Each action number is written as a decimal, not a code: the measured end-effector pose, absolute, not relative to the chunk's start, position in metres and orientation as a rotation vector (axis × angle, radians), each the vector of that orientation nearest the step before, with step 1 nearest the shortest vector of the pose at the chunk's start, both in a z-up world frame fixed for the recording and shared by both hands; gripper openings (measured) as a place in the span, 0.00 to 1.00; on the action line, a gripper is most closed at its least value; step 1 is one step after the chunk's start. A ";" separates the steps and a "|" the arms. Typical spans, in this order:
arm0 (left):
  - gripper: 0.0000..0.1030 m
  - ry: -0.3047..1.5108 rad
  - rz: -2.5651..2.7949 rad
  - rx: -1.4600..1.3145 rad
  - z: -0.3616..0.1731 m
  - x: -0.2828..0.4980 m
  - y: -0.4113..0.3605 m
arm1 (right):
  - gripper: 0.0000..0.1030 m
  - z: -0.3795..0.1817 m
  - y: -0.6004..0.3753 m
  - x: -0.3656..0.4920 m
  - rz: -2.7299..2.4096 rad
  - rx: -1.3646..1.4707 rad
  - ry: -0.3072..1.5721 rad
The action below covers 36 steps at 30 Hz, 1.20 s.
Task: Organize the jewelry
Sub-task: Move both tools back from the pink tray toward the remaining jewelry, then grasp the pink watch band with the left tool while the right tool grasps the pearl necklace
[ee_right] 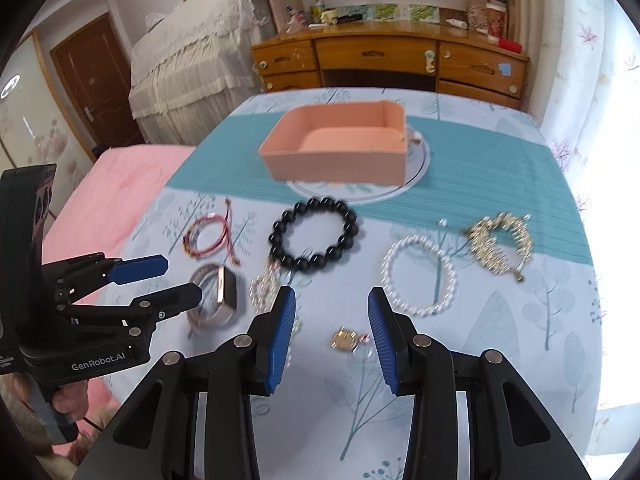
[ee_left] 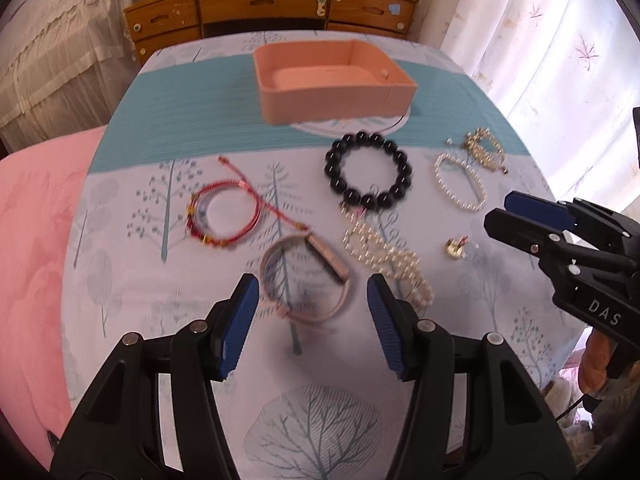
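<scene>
— Where's the jewelry?

— Spread on the tree-print table (ee_left: 132, 248). The black bead bracelet (ee_left: 368, 168) lies in the middle, just before the open pink box (ee_left: 332, 98). Left of it lies a red cord bracelet (ee_left: 224, 216); right, a white pearl bracelet (ee_right: 418, 276) and a gold chain bracelet (ee_right: 500, 246).

— And the tongs?

— Both released, grasping nothing. The left tongs (ee_left: 312, 320) hang over a pink watch (ee_left: 308, 280), a pearl strand (ee_left: 388, 256) beside it. The right tongs (ee_right: 332, 336) hover above a small gold charm (ee_right: 346, 339).

— Behind?

— A wooden dresser (ee_right: 384, 60).
</scene>
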<state>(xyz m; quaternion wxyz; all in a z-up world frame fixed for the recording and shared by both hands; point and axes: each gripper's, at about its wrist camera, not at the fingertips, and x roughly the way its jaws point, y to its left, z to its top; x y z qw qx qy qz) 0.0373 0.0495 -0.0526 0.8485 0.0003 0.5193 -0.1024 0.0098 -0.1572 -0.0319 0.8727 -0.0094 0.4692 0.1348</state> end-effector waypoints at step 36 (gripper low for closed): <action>0.18 1.242 -0.073 -0.138 -0.099 0.067 0.065 | 0.41 -0.110 -0.084 0.025 0.401 -0.308 1.065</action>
